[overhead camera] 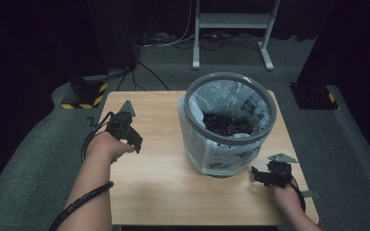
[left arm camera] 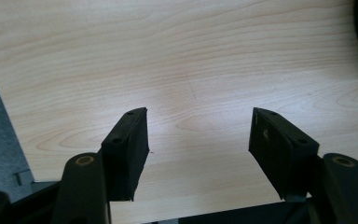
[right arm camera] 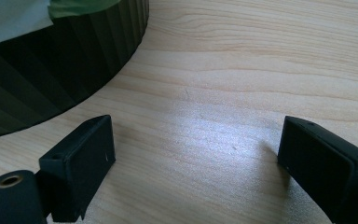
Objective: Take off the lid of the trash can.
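- A dark room with grey carpet; a pale wooden table (overhead camera: 164, 192) stands in the middle, with a white metal stand (overhead camera: 231, 21) behind it.
- At the left, the left gripper (overhead camera: 136, 140) hangs above bare wood, well apart from the bin. Its jaws stand apart with nothing between them.
- In the centre-right sits a round bin (overhead camera: 229, 125), grey rim on top, lined with a pale plastic bag (overhead camera: 207, 149); dark scraps (overhead camera: 227, 125) lie at the bottom.
- At the right, the right gripper (overhead camera: 260, 175) rests low on the table just beside the bin's base, jaws wide apart and empty.
- Risk, as I judge it: a careless pinch at the thin liner could tear it, or a sideways push could tip the bin and spill the scraps.
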A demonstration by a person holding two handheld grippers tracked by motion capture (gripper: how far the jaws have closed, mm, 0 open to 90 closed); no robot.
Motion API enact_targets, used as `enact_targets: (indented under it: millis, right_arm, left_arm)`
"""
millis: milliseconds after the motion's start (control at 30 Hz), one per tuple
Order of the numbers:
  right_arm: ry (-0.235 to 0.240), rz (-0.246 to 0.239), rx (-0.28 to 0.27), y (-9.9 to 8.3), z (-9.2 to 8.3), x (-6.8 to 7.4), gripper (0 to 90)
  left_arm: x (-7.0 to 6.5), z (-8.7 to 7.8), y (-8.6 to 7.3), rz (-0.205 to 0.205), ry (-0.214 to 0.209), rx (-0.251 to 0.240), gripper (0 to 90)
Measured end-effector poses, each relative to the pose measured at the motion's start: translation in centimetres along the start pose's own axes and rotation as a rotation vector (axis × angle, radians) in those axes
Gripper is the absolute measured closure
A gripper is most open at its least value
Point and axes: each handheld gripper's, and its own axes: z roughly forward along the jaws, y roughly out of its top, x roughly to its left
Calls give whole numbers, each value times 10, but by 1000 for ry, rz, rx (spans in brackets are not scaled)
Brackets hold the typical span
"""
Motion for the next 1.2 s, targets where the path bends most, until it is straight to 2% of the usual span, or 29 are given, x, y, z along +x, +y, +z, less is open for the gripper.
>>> enact_targets:
  millis: [33,100,167,300,400,467,600,833,1067,1133,1200]
  right_arm:
    - [0,0,0,0,0,0,104]
    - [0,0,0,0,0,0,105]
    - [0,0,0,0,0,0,105]
    - [0,0,0,0,0,0,105]
    - [-1,0,2,0,0,0,105]
    - [-1,0,2,0,0,0,105]
    - [0,-3,1,0,0,0,104]
    - [3,2,4,0,0,0,104]
    - [4,2,2,0,0,0,105]
    - [4,2,2,0,0,0,104]
    - [4,1,4,0,0,0,105]
  left_arm:
    - [-2,-4,1,17,15,-2,373]
    - [-6,-10,2,5,8,3,378]
    - [-10,-18,5,14,12,12,379]
    - [-16,-32,10,42,12,-1,379]
    - [-22,-42,12,18,-9,4,390]
    - [-25,-50,14,44,10,0,390]
    - [-33,-62,18,24,-17,-18,391]
    - [-42,-87,26,30,6,-23,384]
    - [-53,-103,31,22,5,-52,385]
    - [-56,-105,33,25,40,-48,383]
    - [-60,-107,34,33,40,-40,384]
